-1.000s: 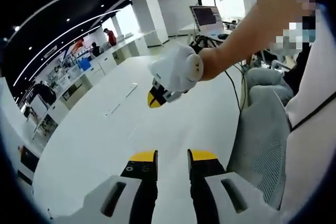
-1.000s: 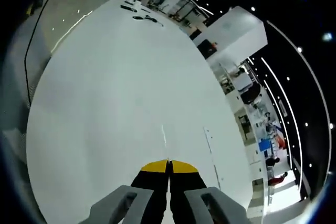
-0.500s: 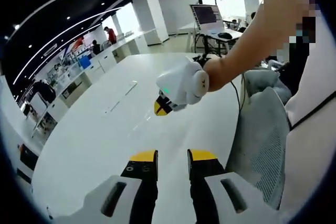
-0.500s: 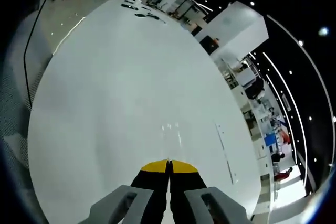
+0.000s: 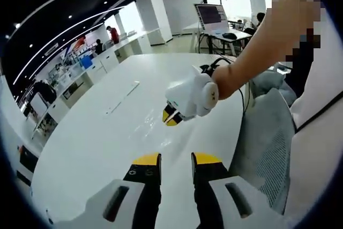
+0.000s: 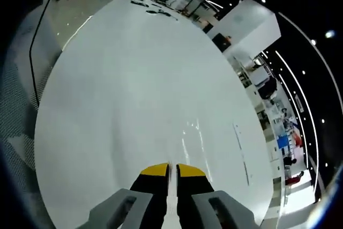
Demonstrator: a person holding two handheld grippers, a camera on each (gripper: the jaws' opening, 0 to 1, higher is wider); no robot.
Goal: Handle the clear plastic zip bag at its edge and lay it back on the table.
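the right gripper (image 6: 172, 167) has its jaws parted by a narrow slit, low over the glossy white bench (image 6: 123, 79); whether the film is between them i cannot tell. the clear plastic zip bag (image 6: 188, 142) lies flat just ahead, visible as faint glints. the left gripper (image 5: 176, 160) has jaws moderately apart, empty, farther off.

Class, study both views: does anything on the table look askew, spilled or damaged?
Nothing stands out. The clear bag lies flat on the white table, showing just as faint glints, below the right hand-held gripper. No spill or damage shows.
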